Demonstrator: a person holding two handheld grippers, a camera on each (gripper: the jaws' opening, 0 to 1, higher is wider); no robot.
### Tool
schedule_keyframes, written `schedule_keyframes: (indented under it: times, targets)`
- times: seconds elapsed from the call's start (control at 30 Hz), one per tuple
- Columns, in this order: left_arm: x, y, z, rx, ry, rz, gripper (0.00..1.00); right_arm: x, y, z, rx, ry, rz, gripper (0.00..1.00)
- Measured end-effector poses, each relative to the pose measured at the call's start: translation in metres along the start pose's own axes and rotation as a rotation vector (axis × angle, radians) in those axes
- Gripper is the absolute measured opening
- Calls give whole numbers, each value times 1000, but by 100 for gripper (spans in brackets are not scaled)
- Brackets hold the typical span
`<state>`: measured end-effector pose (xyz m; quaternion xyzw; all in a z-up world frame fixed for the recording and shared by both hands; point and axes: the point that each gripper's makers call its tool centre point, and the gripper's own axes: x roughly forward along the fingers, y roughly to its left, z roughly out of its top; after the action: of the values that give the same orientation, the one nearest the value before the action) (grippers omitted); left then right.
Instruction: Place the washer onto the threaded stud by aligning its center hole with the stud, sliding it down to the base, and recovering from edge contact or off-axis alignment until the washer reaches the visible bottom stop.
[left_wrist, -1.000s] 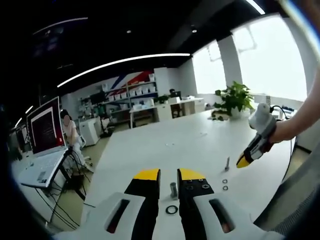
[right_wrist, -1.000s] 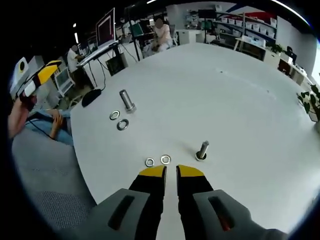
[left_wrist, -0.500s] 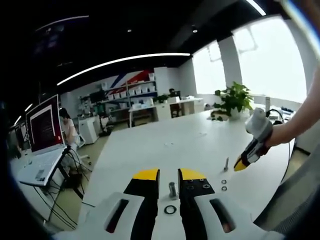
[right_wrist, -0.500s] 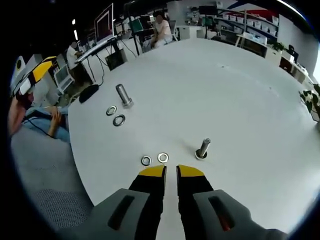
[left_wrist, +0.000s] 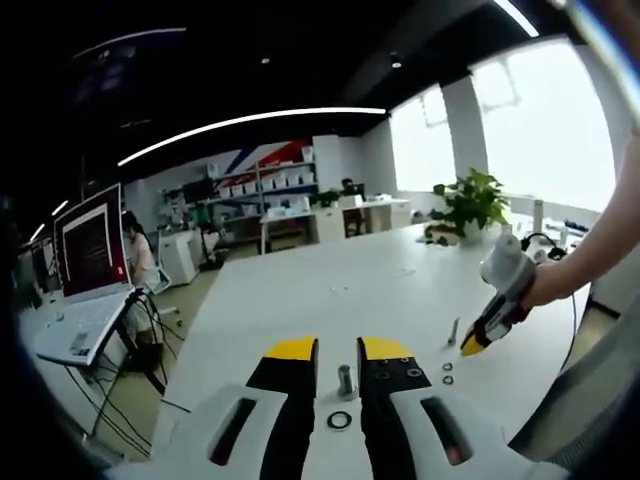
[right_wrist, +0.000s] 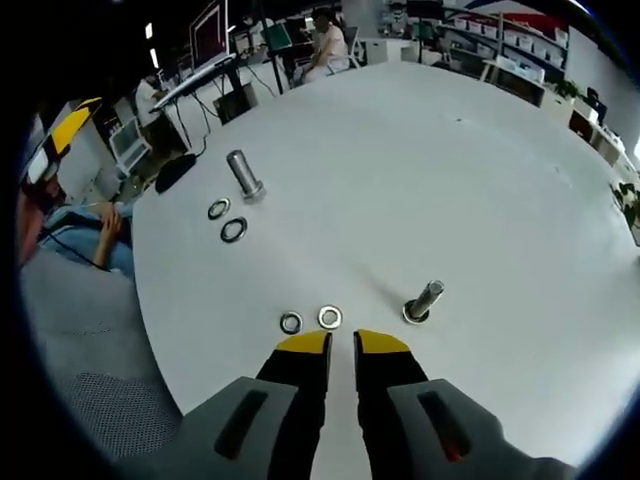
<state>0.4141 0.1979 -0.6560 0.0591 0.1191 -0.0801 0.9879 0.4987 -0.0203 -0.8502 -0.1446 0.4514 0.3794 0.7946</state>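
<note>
On the white table (right_wrist: 450, 170) a small threaded stud (right_wrist: 424, 300) stands upright, with two small washers (right_wrist: 329, 318) lying left of it, just beyond my right gripper (right_wrist: 342, 345). Its jaws are shut and hold nothing. In the left gripper view the right gripper (left_wrist: 470, 346) hangs tip-down over the small stud (left_wrist: 455, 331) and the small washers (left_wrist: 447, 368). My left gripper (left_wrist: 339, 350) has a narrow gap between its jaws, empty. Through that gap a larger stud (left_wrist: 346, 380) and a dark washer (left_wrist: 340, 420) show on the table. The larger stud (right_wrist: 242, 174) has two bigger washers (right_wrist: 233, 230) beside it.
The table's near edge curves just below the washers (right_wrist: 200, 330). A potted plant (left_wrist: 468, 200) stands at the far end of the table. Desks with a monitor (left_wrist: 90, 245) and a seated person (left_wrist: 135, 262) lie beyond the table's left side, shelves at the back wall.
The right gripper has lowered and come closer to the small stud and washers. The left gripper has stayed nearly still over the larger stud.
</note>
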Motion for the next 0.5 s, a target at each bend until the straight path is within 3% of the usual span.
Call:
schedule_keyframes:
  times: [0.5]
  targets:
    - [1, 1, 0, -16, 1, 0, 14, 18, 1, -3, -17, 50, 0, 12]
